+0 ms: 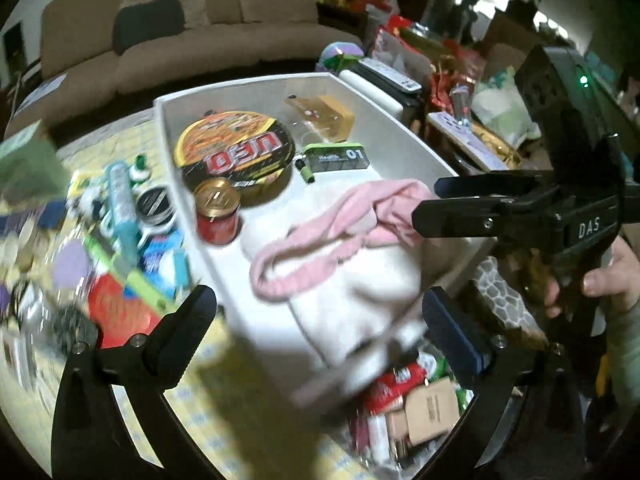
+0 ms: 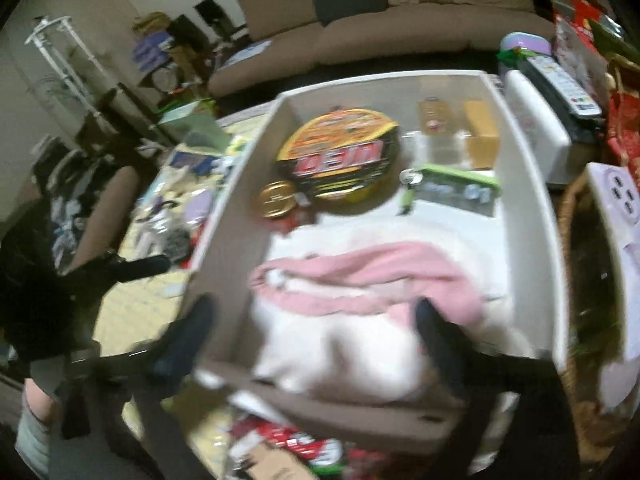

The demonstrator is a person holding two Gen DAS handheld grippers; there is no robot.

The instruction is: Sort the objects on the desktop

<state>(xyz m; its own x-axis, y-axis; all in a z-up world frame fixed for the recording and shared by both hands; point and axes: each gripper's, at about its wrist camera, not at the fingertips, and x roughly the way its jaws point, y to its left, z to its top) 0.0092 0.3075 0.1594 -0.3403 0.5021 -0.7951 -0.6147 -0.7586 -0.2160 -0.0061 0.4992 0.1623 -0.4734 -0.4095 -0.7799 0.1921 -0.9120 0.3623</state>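
A white bin holds a noodle bowl, a red can, a green-lidded box, yellow packets and a pink-and-white cloth. My left gripper is open above the bin's near corner and the cloth. My right gripper is open, straddling the bin's near left wall over the cloth. In the left wrist view the right gripper has its tips at the pink cloth; grip unclear.
Loose items lie on the yellow tabletop left of the bin: a blue tube, a black tin, a red packet. Snack packets lie by the near end. A wicker basket, a remote and a sofa stand beyond.
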